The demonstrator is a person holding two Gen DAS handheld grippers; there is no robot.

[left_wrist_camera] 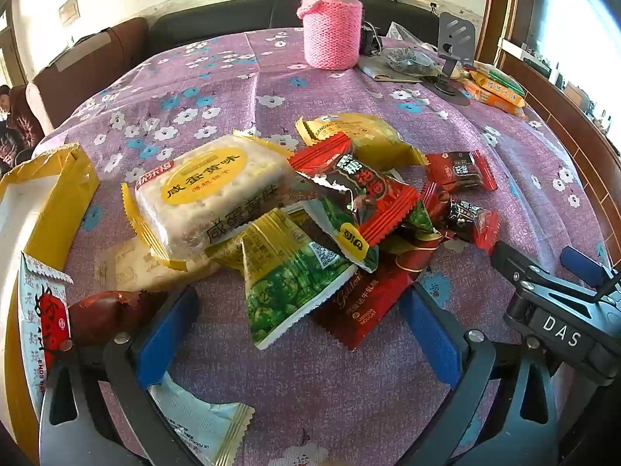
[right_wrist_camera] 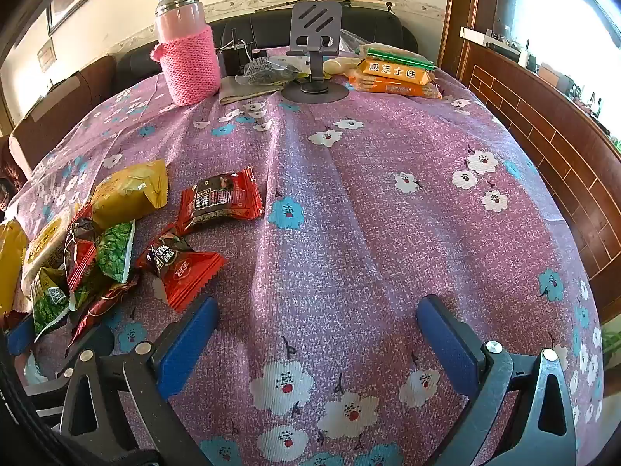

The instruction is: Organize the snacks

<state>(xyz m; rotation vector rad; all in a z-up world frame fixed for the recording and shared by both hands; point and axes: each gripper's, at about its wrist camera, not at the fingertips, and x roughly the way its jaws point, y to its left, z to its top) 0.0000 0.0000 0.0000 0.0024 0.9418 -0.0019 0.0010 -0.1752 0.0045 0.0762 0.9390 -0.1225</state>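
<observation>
**Snack pile left, open cloth right**

On the purple floral tablecloth (right_wrist_camera: 349,202) the snack pile (left_wrist_camera: 310,209) sits left of centre; open cloth runs from the pile's right edge to the table's right rim, w/ nothing on it in the right wrist view; far edge is crowded.

Far edge, left to right: pink flask (right_wrist_camera: 186,46) in a knitted sleeve; grey phone stand (right_wrist_camera: 314,39); stack of orange biscuit packs (right_wrist_camera: 392,73); a clear bag of dark bits lies betw. flask and stand.

Left rim: yellow box (left_wrist_camera: 58,194), flaps open, white inside; its near wall is just beside the pile.

Count in the pile, approx. since wrappers overlap: 1 large cracker pack (left_wrist_camera: 209,190) w/ yellow label; 1 yellow sandwich-biscuit pack (left_wrist_camera: 361,136); 2 green pea packets (left_wrist_camera: 287,272), one partly under a red wrapper; 1 red nougat pack (left_wrist_camera: 361,303); 3 small red-and-dark candy packs, one (left_wrist_camera: 462,173) lying apart at the right edge. Near the left gripper: 1 pale blue sachet (left_wrist_camera: 202,423), 1 dark red sausage-shaped snack (left_wrist_camera: 101,314).

Left gripper (left_wrist_camera: 299,334): blue fingers (left_wrist_camera: 167,338) spread wide, nothing betw. them but the near tips of a pea packet and the nougat pack; not clamped. Right gripper (right_wrist_camera: 314,345): fingers (right_wrist_camera: 446,341) wide apart over bare cloth, empty; its left finger is near a red candy pack (right_wrist_camera: 182,268).
</observation>
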